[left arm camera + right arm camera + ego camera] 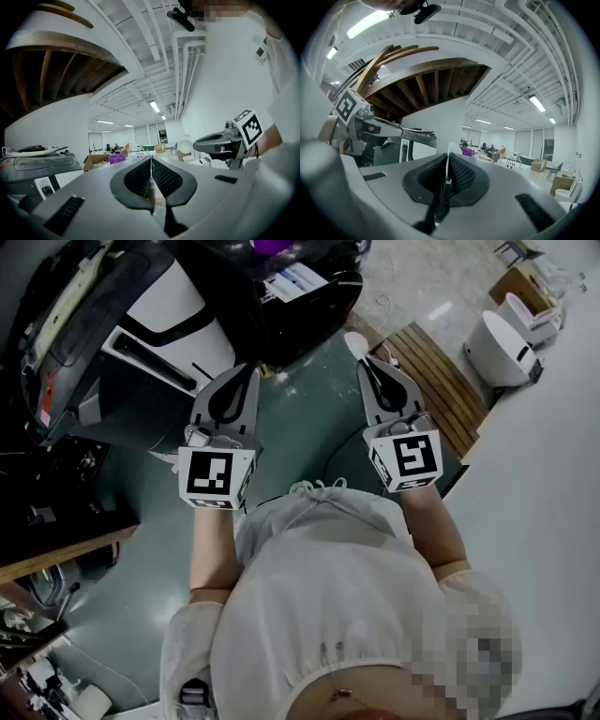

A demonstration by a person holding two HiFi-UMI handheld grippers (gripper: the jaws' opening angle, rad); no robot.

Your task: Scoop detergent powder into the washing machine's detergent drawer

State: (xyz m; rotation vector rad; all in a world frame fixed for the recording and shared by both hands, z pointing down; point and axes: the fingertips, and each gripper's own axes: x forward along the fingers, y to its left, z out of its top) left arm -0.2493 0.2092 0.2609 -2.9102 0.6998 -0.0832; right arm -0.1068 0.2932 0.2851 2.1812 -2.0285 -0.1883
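Head view: green floor (314,404) lying below, washing machine (164,310) sitting upper left | left gripper view: left gripper (151,161) pressing its jaws together, empty, against a bright white room | right gripper view: right gripper (448,163) pinching a white scoop (448,149) at centre.

Long white ceiling strip lights (536,103) far overhead light both gripper views brightly and evenly. One strip at the upper left of the right gripper view glares to plain white. Both views bulge strongly and fall off to dark rounded corners. Close up, the grey left tongs (151,160) and grey right tongs (448,155) look soft, as does the thin white scoop (447,171) pinched in the right pair. The head view is dimmer, with the dark green floor (309,409) in soft shade.
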